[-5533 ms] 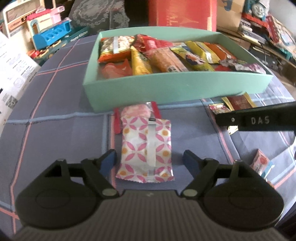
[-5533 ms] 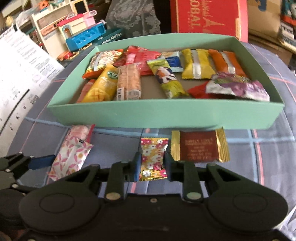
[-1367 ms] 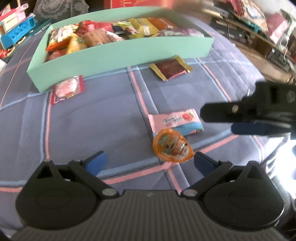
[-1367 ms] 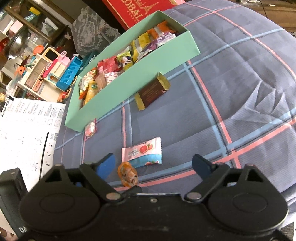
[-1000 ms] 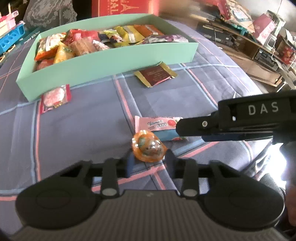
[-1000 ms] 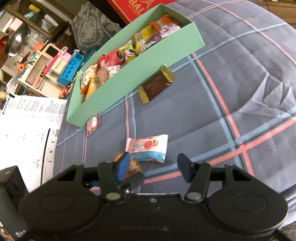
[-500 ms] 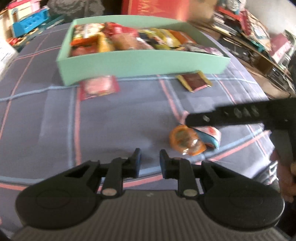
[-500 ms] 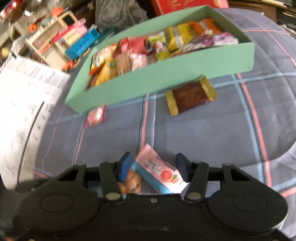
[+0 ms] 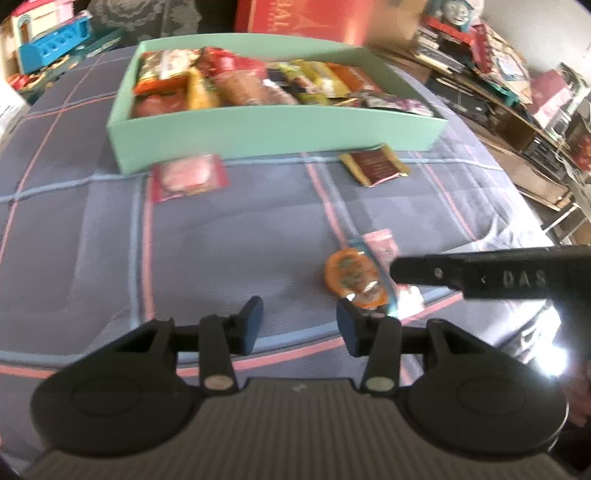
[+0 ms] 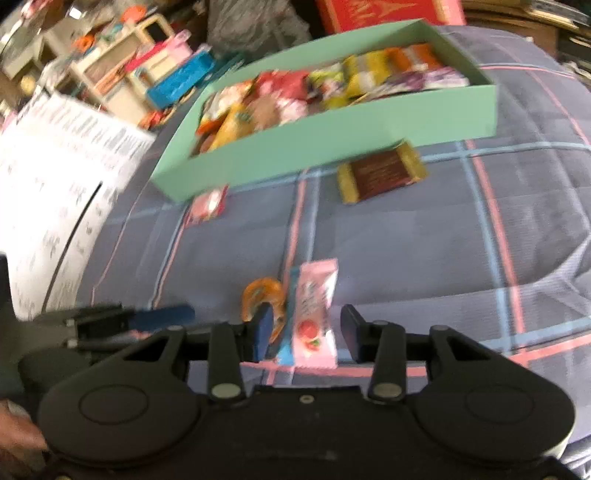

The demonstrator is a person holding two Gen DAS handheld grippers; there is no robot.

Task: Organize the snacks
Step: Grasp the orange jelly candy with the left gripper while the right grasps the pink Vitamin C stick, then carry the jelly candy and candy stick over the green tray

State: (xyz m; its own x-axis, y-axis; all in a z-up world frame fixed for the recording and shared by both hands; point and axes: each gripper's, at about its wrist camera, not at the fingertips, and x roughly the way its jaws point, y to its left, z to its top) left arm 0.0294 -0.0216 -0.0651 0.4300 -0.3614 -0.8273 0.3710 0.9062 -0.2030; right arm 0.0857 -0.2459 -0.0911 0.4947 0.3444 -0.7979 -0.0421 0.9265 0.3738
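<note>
A round orange snack and a pink packet lie side by side on the plaid cloth. My right gripper straddles the pink packet lengthwise. Its jaws are closing, and a thin gap still shows at each pad. My left gripper is opening with nothing between its fingers; the orange snack lies just past its right fingertip. The right gripper's black finger crosses the left wrist view. Further back stands the teal box, full of several snacks. A brown-gold packet and a red-pink packet lie before it.
A red carton stands behind the teal box. Toys and printed paper sheets lie to the left. Cluttered shelves fill the space past the table's right edge. The left gripper's blue pad shows at the left.
The left gripper let the orange snack go, shut empty to its left, then opened again. The right gripper swung over the pink packet and narrowed around it; the packet now points lengthwise.
</note>
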